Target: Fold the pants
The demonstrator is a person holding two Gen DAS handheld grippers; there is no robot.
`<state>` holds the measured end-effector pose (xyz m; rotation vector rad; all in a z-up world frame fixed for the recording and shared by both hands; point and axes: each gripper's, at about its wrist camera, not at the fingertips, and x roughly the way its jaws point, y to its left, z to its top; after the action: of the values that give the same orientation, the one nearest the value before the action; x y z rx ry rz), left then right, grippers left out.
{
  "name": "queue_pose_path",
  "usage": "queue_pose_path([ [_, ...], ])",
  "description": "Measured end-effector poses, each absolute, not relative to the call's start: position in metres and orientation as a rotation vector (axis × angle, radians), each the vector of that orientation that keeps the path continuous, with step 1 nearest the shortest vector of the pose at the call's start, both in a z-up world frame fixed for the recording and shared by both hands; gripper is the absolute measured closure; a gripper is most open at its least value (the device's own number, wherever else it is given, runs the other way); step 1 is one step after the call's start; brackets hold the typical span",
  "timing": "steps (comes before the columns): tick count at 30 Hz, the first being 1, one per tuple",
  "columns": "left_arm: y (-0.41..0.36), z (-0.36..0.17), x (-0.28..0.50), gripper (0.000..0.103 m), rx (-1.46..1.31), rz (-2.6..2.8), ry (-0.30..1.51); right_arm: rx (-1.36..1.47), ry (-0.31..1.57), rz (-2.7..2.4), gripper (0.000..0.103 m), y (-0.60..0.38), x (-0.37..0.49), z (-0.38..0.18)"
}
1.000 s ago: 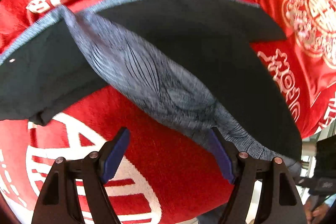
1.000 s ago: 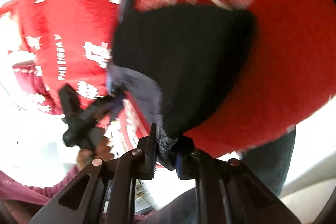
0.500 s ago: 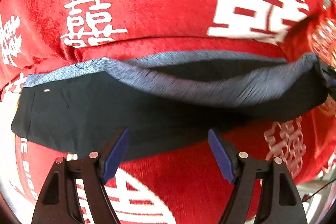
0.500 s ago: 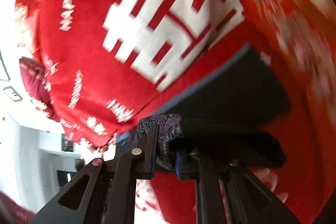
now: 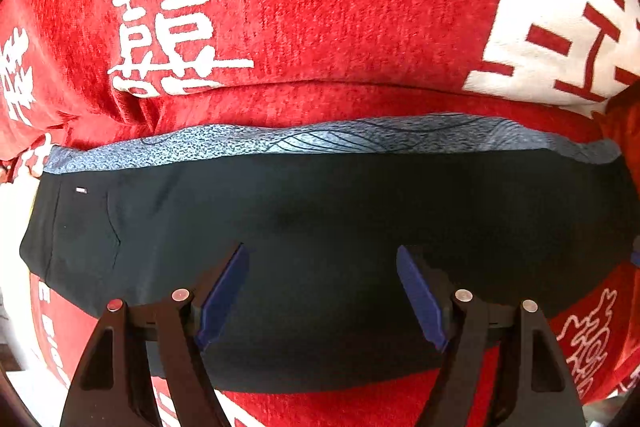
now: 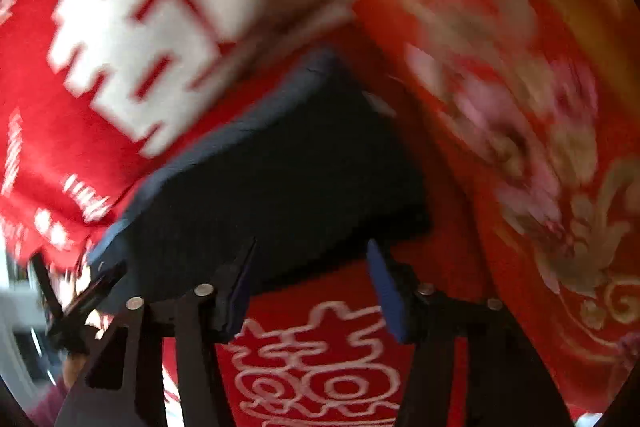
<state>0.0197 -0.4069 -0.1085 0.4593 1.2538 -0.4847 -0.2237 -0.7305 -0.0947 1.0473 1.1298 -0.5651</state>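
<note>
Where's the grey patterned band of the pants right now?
In the left wrist view the grey patterned band runs side to side along the far edge of the folded black pants, against the red blanket, beyond the open left claw.

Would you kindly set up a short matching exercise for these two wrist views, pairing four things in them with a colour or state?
Things:
1. folded dark navy pants
2. plush red blanket with white characters
3. grey-blue patterned waistband strip
4. left gripper

Descriptions:
A. open, holding nothing
B. lies along the far edge of the dark fabric
C. spread underneath everything
D. lying flat in one wide band

Pairs: 1-D, 2-C, 3-B, 4-A
</note>
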Motion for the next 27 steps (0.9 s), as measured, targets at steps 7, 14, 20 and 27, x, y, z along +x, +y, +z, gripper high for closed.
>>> queue_pose_path([
  [7,-0.411,-0.127,0.022,0.026,0.525,-0.462,1.257,1.032,1.018,-0.580,0.095,-0.736,-0.217,-0.095],
  [14,-0.403,-0.132,0.023,0.025,0.543,-0.445,1.311,0.980,1.161,-0.588,0.089,-0.721,-0.223,-0.103],
  [20,-0.429,-0.115,0.032,0.025,0.501,-0.500,1.253,0.736,1.120,-0.517,0.079,-0.714,-0.190,-0.061],
  [27,-0.458,-0.146,0.050,0.021,0.486,-0.460,1.263,0.731,1.248,-0.482,0.078,-0.747,-0.152,-0.113],
])
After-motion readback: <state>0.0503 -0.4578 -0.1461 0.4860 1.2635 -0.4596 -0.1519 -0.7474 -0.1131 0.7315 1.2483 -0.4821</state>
